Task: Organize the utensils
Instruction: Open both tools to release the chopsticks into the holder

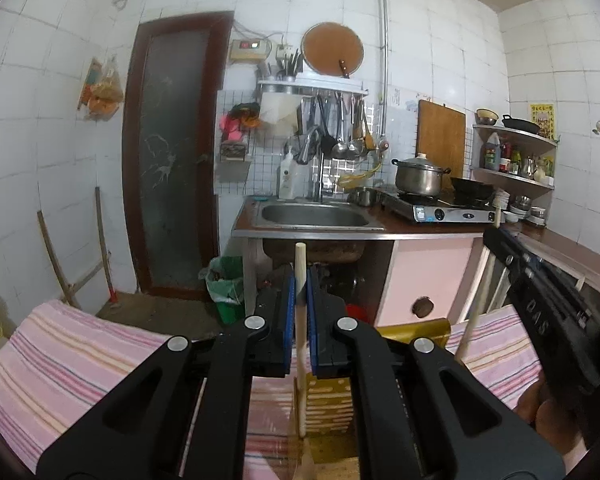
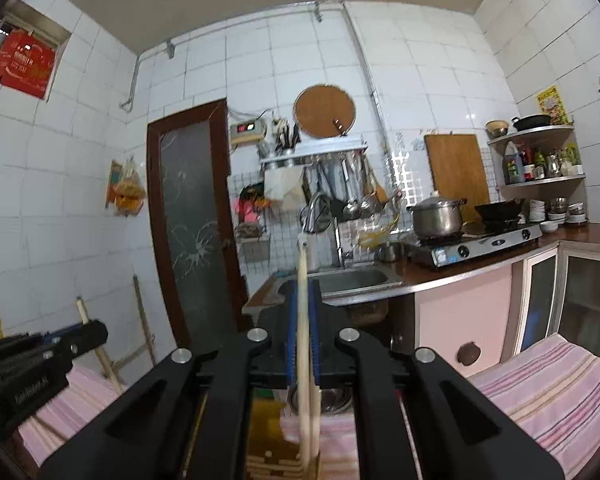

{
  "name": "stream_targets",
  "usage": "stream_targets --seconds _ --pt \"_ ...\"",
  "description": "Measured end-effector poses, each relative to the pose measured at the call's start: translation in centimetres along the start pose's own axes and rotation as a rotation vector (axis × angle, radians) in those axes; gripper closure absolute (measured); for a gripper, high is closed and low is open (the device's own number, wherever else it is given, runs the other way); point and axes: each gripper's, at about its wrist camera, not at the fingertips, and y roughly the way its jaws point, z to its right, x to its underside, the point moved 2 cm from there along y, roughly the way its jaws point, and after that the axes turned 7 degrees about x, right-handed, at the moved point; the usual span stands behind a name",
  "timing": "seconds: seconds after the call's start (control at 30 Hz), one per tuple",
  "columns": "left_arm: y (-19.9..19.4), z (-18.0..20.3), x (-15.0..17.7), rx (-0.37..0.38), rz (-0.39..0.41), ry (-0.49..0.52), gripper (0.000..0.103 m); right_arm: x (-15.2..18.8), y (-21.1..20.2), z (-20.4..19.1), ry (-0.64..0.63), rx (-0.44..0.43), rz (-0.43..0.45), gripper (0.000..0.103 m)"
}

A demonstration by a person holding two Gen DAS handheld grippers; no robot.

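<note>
White tiled walls (image 2: 300,64), dark wood-framed frosted glass door (image 1: 172,152); steel sink (image 1: 314,216) in brown counter (image 1: 400,226), gas stove (image 1: 444,210) with steel pot (image 1: 418,176), corner shelves (image 2: 540,156), pink cabinet front (image 1: 428,276)

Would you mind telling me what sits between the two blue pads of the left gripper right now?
A wooden utensil handle stands upright between the left gripper's pads, clamped from both sides; the left wrist view shows it.

The left black claw with blue pads (image 1: 299,300) clamps a pale round wooden stick (image 1: 300,344), held upright over a slatted bamboo holder (image 1: 328,404) on the pink striped cloth (image 1: 72,360). At right, the other black claw (image 1: 540,304) grips a second wooden stick (image 1: 476,312), tilted.
</note>
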Motion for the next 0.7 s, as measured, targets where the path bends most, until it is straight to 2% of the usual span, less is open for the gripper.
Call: stream_targets --seconds 0.07,0.1,0.13,0.17,0.2,0.23,0.27,0.3,0.37,0.47,0.53,0.7 --pt "-1.2 -0.1 -0.7 0.006 -0.003 -0.004 0.099 -0.5 -0.8 -0.3 -0.041 0.003 -0.025 0.096" --pt "-1.9 -0.1 -1.2 0.016 -0.003 -0.001 0.098 -1.0 -1.3 -0.4 -0.061 0.005 -0.038 0.090" --pt "-3.2 -0.2 -1.9 0.027 0.000 -0.006 0.096 -1.5 -1.7 -0.4 -0.070 0.004 -0.048 0.068" --pt "-4.0 -0.3 -2.4 0.026 0.001 -0.013 0.086 -2.0 -2.3 -0.3 -0.074 0.008 -0.056 0.054" --pt "-5.2 -0.5 -3.0 0.032 -0.003 -0.021 0.064 -2.9 -3.5 0.0 -0.076 0.017 -0.057 0.040" --pt "-6.4 -0.7 -3.4 0.039 -0.002 -0.027 0.052 -3.5 -4.4 0.0 -0.088 0.027 -0.059 0.039" --pt "-7.9 -0.8 -3.8 0.034 0.012 -0.030 0.030 -4.0 -5.1 0.1 -0.105 0.039 -0.067 0.039" --pt "-9.1 -1.0 -4.1 0.025 0.025 -0.027 0.016 -4.4 -5.7 0.1 -0.119 0.048 -0.077 0.038" --pt "-12.2 -1.3 -4.5 0.000 0.056 -0.015 0.007 -5.2 -7.6 0.2 -0.144 0.064 -0.100 0.032" --pt "-15.5 -1.8 -4.1 -0.005 0.036 -0.004 0.005 -5.5 -10.7 0.2 -0.176 0.080 -0.139 0.022" --pt "-16.8 -2.2 -3.3 0.002 -0.002 -0.002 0.005 -5.2 -12.3 0.3 -0.187 0.087 -0.169 0.020" --pt "-19.4 -3.7 0.3 -0.043 -0.059 -0.014 0.005 -3.0 -15.6 0.9 -0.168 0.091 -0.236 0.019"
